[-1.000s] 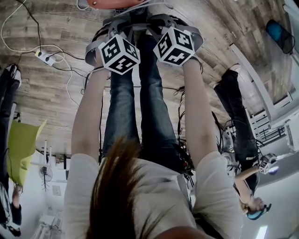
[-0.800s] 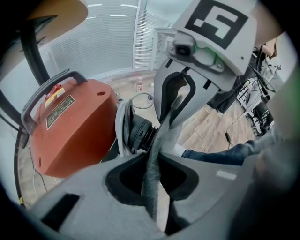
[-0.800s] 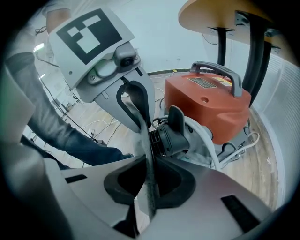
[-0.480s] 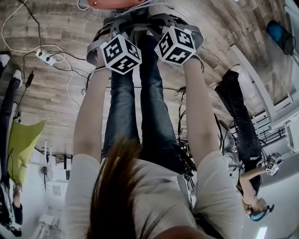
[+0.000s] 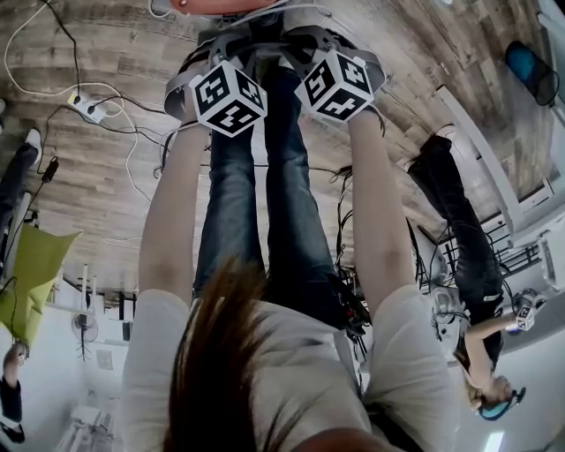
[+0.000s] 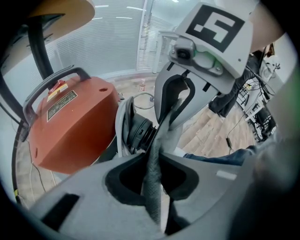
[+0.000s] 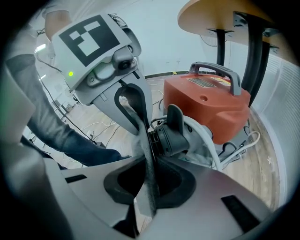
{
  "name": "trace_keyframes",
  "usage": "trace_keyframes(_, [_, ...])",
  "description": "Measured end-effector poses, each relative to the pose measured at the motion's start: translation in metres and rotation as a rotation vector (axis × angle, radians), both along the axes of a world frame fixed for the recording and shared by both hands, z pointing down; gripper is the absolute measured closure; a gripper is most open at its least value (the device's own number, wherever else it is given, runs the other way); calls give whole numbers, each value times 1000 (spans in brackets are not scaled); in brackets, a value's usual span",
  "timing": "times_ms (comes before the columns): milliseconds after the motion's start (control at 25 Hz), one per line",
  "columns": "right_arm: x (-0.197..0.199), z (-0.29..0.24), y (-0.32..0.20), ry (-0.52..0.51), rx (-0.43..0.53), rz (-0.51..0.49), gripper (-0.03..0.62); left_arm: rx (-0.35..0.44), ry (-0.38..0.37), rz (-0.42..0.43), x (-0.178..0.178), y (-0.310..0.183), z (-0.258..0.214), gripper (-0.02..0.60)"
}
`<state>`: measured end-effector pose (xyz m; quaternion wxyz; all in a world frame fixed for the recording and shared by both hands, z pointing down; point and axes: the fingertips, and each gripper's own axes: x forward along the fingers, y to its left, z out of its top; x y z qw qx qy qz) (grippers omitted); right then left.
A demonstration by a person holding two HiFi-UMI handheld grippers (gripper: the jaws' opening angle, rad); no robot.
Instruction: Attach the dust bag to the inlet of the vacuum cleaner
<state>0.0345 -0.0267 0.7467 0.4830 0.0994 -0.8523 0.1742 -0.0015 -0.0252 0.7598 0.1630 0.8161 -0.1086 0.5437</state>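
Observation:
The red vacuum cleaner [image 6: 75, 126] stands on the wooden floor, its black round inlet [image 6: 139, 133] facing my grippers. The grey fabric dust bag [image 6: 161, 136] hangs stretched between both grippers, right in front of the inlet [image 7: 171, 139]. My left gripper [image 6: 153, 187] is shut on one edge of the bag. My right gripper [image 7: 149, 187] is shut on the opposite edge of the bag [image 7: 145, 140]. In the head view only the two marker cubes [image 5: 228, 97] [image 5: 334, 86] and a sliver of the vacuum cleaner [image 5: 221, 5] show; the bag is hidden there.
A round wooden table top [image 7: 220, 18] on a black pedestal [image 7: 255, 56] rises just behind the vacuum. A power strip [image 5: 91, 108] and cables lie on the floor at the left. A bystander's legs [image 5: 459, 238] stand at the right.
Both grippers hold still on the bag. The person at the far left has stepped almost out of view, and the bystander at the right has shifted slightly.

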Motion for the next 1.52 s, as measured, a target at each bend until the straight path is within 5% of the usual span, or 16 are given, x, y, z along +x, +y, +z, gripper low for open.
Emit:
trace_keyframes(600, [5,-3,-5,79,-4,33,524,-51,-22,-124,1,-6,-2,498])
trace_keyframes(1120, [1,-4,4,64,-24,78,407,-86,22,-198,-11,-3,0,365])
trace_keyframes(1520, [-9,-11,2,49,-9,87,385,-85,27,-220,-7,4,-4,334])
